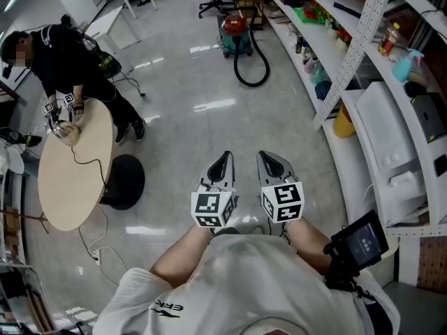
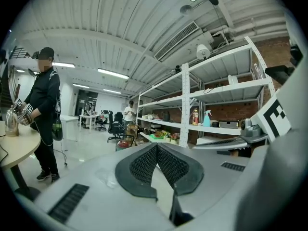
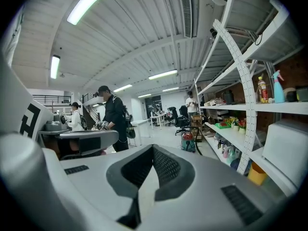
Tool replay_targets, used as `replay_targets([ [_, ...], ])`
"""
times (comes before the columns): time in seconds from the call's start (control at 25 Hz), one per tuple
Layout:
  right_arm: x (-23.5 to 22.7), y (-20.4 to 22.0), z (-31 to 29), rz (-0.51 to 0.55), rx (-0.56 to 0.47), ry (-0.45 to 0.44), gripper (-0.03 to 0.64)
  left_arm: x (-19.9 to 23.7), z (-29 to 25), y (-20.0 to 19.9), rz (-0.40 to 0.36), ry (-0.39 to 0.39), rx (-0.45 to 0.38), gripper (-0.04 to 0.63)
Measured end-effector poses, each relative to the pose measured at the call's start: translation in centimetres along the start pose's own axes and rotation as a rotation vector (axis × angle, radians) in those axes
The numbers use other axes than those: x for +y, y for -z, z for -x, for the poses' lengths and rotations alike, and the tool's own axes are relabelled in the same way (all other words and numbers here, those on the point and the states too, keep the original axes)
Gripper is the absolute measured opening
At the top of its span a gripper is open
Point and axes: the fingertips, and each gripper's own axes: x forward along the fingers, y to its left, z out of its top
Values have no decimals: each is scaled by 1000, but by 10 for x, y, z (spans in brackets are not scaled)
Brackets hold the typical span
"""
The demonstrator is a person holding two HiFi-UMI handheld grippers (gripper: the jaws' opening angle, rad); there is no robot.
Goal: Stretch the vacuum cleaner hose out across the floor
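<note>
Both grippers are held side by side, low in the head view, with nothing gripped. The left gripper (image 1: 224, 158) is clenched fully and so is the right gripper (image 1: 266, 158) (pads are seen meeting at the tips in both gripper views). The vacuum cleaner (image 1: 234, 35) is parked at 12 o'clock, well apart from the grippers, near the shelving (image 1: 363, 44) at 2 o'clock. Its black hose (image 1: 262, 72) is left curled in a loop on the floor (image 1: 188, 124), untouched. A round table (image 1: 73, 180) is seen at 9 o'clock, attended by a second person (image 1: 70, 58) at 10 o'clock.

Head view steeply down; gripper views forward, sharing shelves (image 2: 185, 105).
</note>
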Motion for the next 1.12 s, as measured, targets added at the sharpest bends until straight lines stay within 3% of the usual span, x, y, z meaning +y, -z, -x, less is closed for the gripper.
replay_targets([
  [0.52,-23,1,-46,-12,32,16,2,22,-48,7,5,26,22,2],
  [0.88,-32,-42,-152,15,32,46,2,104,-124,-28,6,61,-11,2],
  [1.12,-14,-61,-220,14,20,48,2,166,-151,-39,17,68,-20,2],
])
